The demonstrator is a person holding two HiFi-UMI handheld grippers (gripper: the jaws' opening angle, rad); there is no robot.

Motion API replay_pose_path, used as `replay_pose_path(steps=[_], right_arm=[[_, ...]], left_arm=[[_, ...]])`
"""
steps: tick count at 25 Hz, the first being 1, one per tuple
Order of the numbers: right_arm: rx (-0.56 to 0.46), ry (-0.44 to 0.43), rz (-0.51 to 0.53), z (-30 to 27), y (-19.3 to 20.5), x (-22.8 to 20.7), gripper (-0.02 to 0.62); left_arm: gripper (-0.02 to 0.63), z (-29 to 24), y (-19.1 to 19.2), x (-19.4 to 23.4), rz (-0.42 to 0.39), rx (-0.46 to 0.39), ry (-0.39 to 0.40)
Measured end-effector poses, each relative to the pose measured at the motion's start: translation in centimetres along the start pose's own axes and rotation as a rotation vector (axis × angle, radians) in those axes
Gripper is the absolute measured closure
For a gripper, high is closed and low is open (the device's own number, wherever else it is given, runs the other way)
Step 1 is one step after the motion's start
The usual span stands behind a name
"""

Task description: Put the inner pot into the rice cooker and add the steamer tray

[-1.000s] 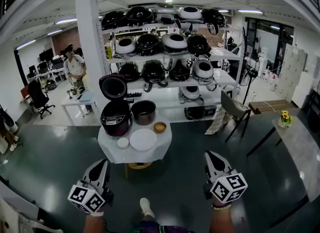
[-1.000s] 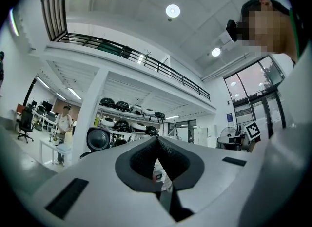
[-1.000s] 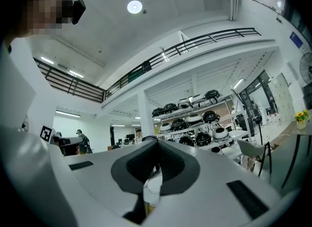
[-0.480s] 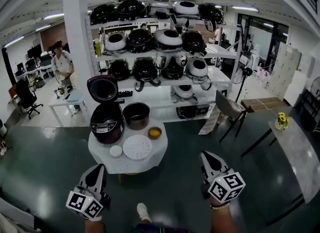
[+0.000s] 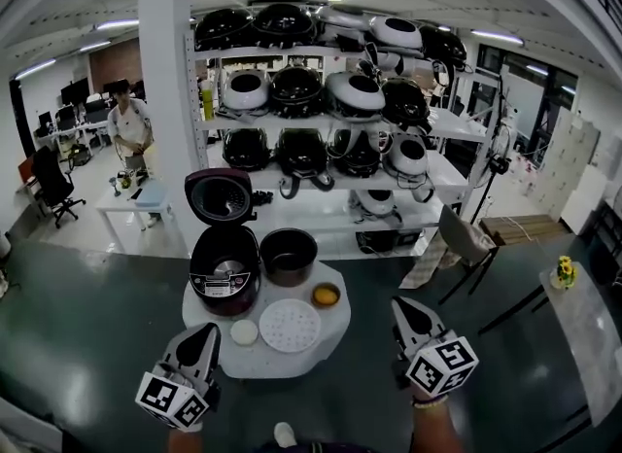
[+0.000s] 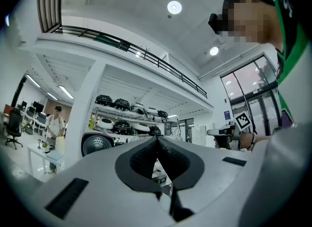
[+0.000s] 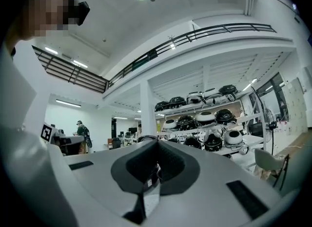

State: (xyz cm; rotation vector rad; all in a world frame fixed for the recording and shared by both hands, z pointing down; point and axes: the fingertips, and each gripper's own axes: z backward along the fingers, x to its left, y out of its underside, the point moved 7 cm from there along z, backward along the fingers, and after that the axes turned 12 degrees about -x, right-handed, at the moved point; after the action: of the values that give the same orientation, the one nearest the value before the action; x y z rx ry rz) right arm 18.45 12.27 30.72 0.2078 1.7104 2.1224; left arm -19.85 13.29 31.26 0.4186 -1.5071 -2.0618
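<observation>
A: What has changed for us since a second ago?
B: We have closed in on the table. It sat farther up the head view then. Now its near edge lies just beside our left gripper, and everything on it looks larger.
A: Starting at the left, how does that gripper stand?
B: Its jaws are together with nothing between them. Beyond it, the rice cooker stands at the table's left with its lid up, and a small white disc lies in front of it.
A: And the things we need?
B: The inner pot stands on the table just right of the rice cooker, not yet inside. The steamer tray lies flat in front of the inner pot, with an orange bowl to the right of both.
A: The right side?
B: Our right gripper hangs off the table's right edge, jaws likewise closed and empty.
A: So where does that leave us?
B: We judge the walk-up nearly over and no step of the task begun. We must open the jaws before we can take the inner pot.
</observation>
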Motion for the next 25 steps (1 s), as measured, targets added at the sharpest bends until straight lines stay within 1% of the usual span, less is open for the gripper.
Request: replay_pose_path(steps=[7,11,15,18,23,25], right_arm=[[-0.003,-0.002,0.009,-9.4,2.0,1.0,0.591],[-0.027,0.007,0.041,-12.5,2.6,1.8,0.591],[-0.006,0.007,0.0,-14.1,4.4,1.4,0.591],[0.02,0.016,0.018,-15.8,5.6,0.5,0.591],[0.02,-0.017,0.037,-19.8,6.6,-1.0,0.591],[0.017,-0.034,0.029,-21.4,7.0,-2.3,0.589]], left_arm=[[0.584,-4.1,1.0,8.3,0.024,0.004,0.019],[0.584,-6.1,1.4,11.5,-0.009,0.008,0.04],[0.583,-7.6,2.8,13.3,0.004,0.007,0.049],[0.583,-8.6,4.1,14.1,0.023,0.005,0.044],[0.583,-10.9,5.7,15.4,0.046,0.004,-0.012],[0.583,-12.2,6.2,15.3,0.035,0.002,-0.031]])
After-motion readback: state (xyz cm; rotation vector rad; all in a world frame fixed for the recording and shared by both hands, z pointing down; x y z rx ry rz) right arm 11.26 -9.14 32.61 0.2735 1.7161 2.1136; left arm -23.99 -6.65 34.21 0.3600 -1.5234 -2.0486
